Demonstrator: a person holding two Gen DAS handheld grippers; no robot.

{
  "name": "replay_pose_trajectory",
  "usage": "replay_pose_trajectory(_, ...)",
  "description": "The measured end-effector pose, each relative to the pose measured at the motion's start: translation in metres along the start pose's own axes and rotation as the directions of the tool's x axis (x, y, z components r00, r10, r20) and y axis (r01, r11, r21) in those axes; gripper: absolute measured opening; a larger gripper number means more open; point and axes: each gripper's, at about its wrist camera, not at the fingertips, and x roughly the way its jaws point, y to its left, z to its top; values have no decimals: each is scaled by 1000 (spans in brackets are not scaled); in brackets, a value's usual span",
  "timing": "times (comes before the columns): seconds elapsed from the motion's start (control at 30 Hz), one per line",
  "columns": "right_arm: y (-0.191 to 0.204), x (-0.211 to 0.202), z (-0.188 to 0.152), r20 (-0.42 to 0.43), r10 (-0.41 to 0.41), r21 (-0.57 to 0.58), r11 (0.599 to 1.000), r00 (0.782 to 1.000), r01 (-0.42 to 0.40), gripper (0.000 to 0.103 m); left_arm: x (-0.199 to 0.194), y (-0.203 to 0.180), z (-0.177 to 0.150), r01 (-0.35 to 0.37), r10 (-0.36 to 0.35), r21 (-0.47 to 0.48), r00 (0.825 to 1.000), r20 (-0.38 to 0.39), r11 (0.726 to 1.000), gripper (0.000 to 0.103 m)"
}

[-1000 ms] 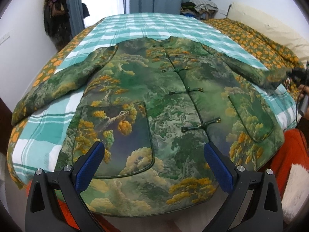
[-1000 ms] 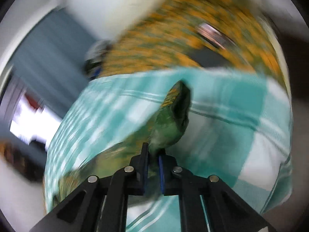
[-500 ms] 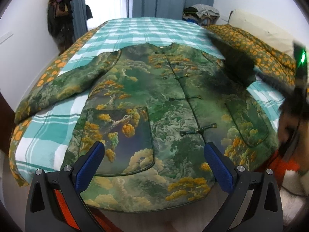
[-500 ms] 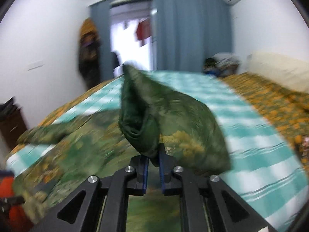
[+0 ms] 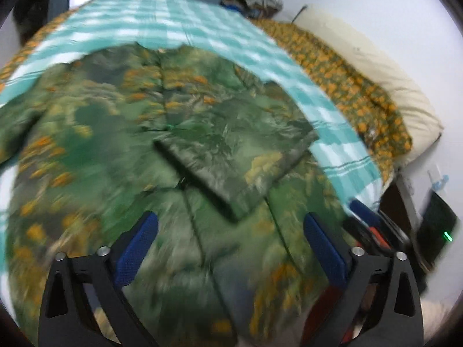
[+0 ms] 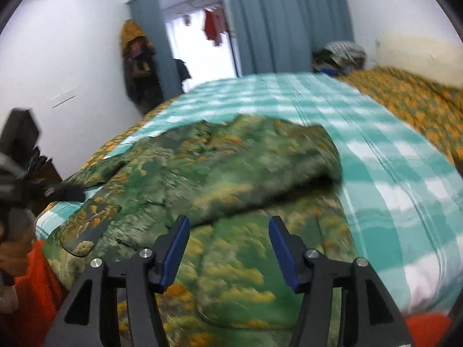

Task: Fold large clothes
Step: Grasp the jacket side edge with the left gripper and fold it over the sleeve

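the far sleeve (image 6: 95, 170) of the green printed jacket (image 5: 121, 156) lies flat on the checked bed (image 5: 202, 20), not yet folded. the left tongs (image 5: 228, 240) hover over the hem, wide but easing inward, nothing between them. the right sleeve (image 5: 234, 162) lies folded across the chest. the right tongs (image 6: 228, 248) are opening just behind it, no cloth in them. sleeve folding looks half done; next, i judge, the left tongs must reach the flat sleeve's cuff, clench it and carry it over.
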Motion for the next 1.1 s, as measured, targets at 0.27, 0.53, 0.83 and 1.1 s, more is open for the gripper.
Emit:
replay_pose_trajectory(0.27, 1, 0, -7, 0, 20, -26, 999, 1000, -20, 58, 90, -11, 29, -264, 266, 34, 959, -100, 964, 18)
replay_pose_trajectory(0.53, -12, 6, -6, -11, 24, 22, 999, 1000, -23, 58, 21, -13, 73, -191, 190, 13, 981, 39, 982, 6)
replay_pose_trajectory(0.83, -55, 41, 34, -40, 6, 169, 986, 999, 1, 58, 54, 77, 107, -282, 284, -61, 958, 40, 958, 8)
replay_pose_trajectory(1.1, -77, 145, 121, -129, -45, 52, 997, 991, 52, 58, 86, 106, 72, -293, 296, -110, 955, 9, 950, 14)
